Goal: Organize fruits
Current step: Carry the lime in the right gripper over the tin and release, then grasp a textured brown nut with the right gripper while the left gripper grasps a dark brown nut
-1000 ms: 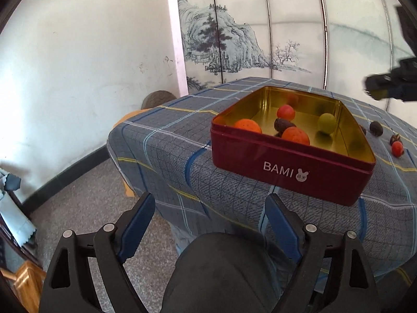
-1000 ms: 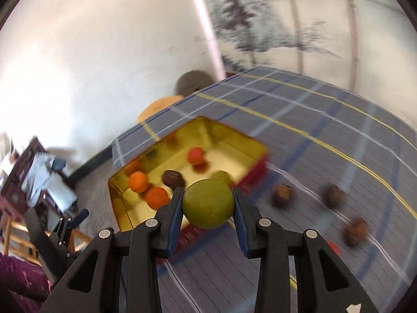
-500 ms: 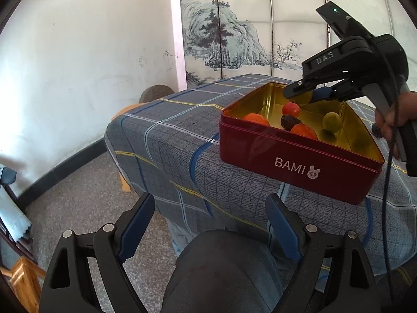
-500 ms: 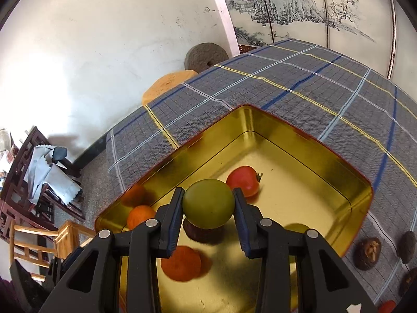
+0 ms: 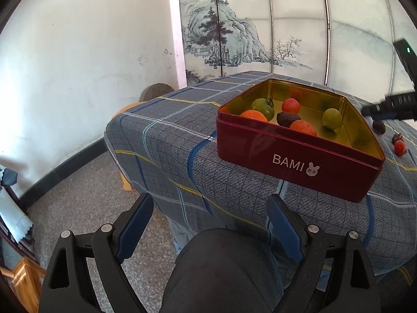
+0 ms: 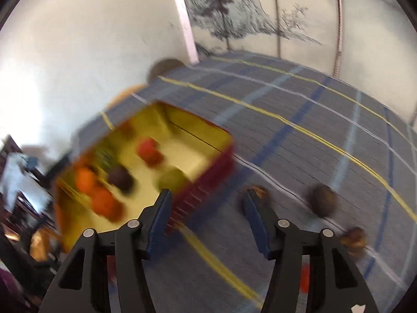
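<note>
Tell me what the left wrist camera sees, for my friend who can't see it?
A red tin marked BAMI sits on a plaid tablecloth, holding six fruits: two orange, one red, one dark, one green tomato and one yellow-green fruit. The left tongs are open and empty in front; a few small fruits lie beside the tin on the right.

Bright daylight floods both fisheye views; the right wrist view smears with motion blur, edges bending darkly.

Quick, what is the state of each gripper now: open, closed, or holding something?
Left gripper: open, holding nothing.
Right gripper: open, jaws just opened, nothing between them.
</note>
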Demonstrator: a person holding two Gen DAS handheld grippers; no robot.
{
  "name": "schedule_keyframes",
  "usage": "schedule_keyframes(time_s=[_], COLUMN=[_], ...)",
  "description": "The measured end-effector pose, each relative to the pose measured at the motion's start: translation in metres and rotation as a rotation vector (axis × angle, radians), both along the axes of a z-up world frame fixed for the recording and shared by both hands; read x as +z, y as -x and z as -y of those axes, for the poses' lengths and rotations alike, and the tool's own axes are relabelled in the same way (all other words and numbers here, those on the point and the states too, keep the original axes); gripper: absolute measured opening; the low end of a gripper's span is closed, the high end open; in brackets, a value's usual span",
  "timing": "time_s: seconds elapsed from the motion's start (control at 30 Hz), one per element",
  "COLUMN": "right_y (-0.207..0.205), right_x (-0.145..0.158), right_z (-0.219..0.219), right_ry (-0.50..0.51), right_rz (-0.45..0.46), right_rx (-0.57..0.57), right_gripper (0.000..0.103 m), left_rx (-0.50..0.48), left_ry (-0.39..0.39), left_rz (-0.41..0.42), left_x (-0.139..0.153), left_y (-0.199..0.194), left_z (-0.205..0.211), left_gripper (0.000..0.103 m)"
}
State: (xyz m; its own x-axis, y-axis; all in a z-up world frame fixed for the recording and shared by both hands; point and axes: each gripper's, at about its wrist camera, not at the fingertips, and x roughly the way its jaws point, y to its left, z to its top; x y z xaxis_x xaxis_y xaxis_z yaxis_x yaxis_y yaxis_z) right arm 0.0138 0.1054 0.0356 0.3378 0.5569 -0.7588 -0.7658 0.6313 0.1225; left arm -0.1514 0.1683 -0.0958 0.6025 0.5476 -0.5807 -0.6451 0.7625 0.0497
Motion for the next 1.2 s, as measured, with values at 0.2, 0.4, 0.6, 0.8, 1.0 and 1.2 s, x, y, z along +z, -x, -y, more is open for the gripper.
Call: schedule_keyframes(time_s=[0.2, 0.4, 0.6, 0.8, 1.0, 1.2], right_y=[-0.026, -0.039, -0.026, -0.010, -0.025, -0.031], right_x=[-0.016, -0.035, -0.008, 0.007, -0.016, -0.032], right_z=[0.005, -0.021, 0.013, 0.137, 0.249, 0.287], right_ry=[0.056, 0.137, 0.039, 0.019, 0.082, 0.001], right_rz=[-0.003, 0.033, 0.050, 0.106, 0.070, 0.016], right_rx=[-0.010, 0.014, 0.003, -0.197, -0.419, -0.491], right_gripper=[0.052, 0.042, 0.031, 0.031, 0.031, 0.031], left_rx=[-0.009, -0.017, -0.023, -0.082, -0.362, -0.633], left_ry=[-0.023, -0.017, -0.037, -0.077, -0.134, -0.001], left_rz=[-0.018, -0.029, -0.035, -0.016, 0.046, 0.042], left_x=[0.000, 0.000, 0.002, 0.011, 0.059, 0.094], left_y=[-0.004, -0.009, -0.013, -0.010, -0.027, -0.102], left_z=[0.005, 0.006, 0.013, 0.029, 0.096, 0.143], left_gripper=[0.092, 0.092, 0.092, 0.092, 0.092, 0.092])
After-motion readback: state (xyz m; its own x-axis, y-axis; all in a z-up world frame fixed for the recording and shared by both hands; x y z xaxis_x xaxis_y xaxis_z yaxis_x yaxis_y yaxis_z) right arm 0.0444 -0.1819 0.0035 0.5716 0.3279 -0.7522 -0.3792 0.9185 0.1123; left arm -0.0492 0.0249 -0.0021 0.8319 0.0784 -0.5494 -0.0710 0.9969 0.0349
